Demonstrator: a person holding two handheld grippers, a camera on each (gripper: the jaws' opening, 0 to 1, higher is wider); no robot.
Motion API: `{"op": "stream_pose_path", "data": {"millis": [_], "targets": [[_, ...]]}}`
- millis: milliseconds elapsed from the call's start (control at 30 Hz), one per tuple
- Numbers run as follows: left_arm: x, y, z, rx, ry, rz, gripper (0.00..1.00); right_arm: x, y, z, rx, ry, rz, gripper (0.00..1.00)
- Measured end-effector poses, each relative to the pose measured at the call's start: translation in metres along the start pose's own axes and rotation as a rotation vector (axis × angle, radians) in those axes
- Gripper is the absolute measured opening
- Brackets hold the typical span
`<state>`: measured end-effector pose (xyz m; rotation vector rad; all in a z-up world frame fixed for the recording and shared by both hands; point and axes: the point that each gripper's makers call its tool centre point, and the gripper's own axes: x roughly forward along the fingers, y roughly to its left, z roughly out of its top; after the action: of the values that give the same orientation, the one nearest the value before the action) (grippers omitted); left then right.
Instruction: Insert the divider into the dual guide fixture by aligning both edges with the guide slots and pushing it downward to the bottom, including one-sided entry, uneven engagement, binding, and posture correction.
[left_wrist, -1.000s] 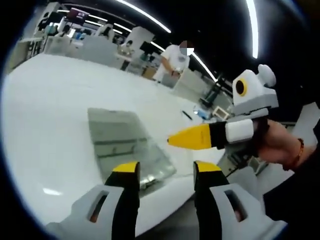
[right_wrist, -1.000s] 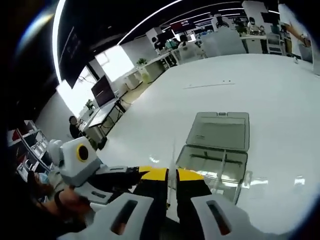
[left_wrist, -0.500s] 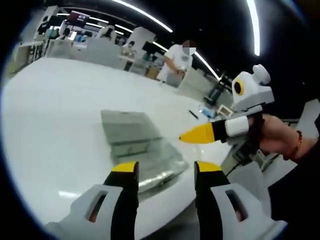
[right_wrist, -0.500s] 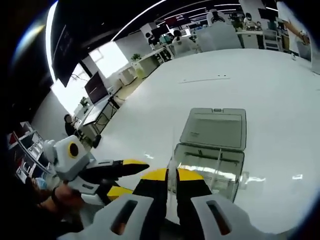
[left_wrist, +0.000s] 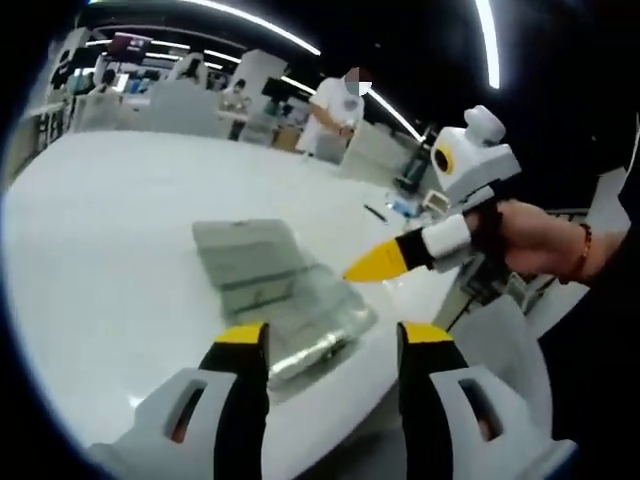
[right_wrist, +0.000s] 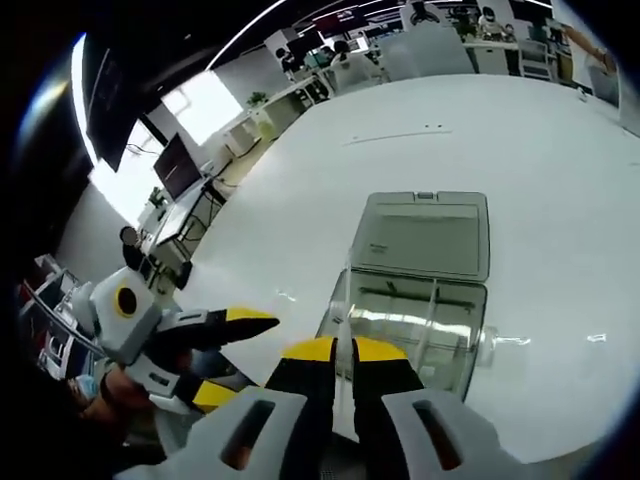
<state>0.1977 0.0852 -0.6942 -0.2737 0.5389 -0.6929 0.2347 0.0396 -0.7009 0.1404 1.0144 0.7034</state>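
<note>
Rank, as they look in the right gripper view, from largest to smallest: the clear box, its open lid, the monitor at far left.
1. clear box
2. open lid, nearly alike; the box is nearer the camera
3. monitor

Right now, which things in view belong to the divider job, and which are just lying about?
Belonging to the job:
- clear divider sheet, pinched edge-on in the right gripper
- clear fixture box with its open lid
- left gripper, fingers apart

Lying about:
- small dark items on the far table edge
- white table itself
- background desks and monitors
</note>
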Motion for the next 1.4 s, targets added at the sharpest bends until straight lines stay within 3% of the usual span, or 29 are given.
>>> {"op": "stream_pose_path", "data": {"millis": [333, 800, 967, 1400], "targets": [[0.002, 0.004, 0.004, 0.045, 0.003, -0.040, 0.54, 0.009, -0.009, 0.002, 0.090, 0.051, -0.008, 0.00], [0.003, 0.006, 0.003, 0.063, 0.012, -0.049, 0.59, 0.016, -0.014, 0.001, 0.124, 0.076, -0.019, 0.00], [0.004, 0.009, 0.001, 0.108, 0.024, -0.038, 0.60, 0.020, -0.016, 0.001, 0.140, 0.087, -0.018, 0.00], [0.004, 0.011, -0.002, 0.100, 0.041, -0.037, 0.67, 0.027, -0.019, 0.002, 0.169, 0.115, -0.016, 0.00]]}}
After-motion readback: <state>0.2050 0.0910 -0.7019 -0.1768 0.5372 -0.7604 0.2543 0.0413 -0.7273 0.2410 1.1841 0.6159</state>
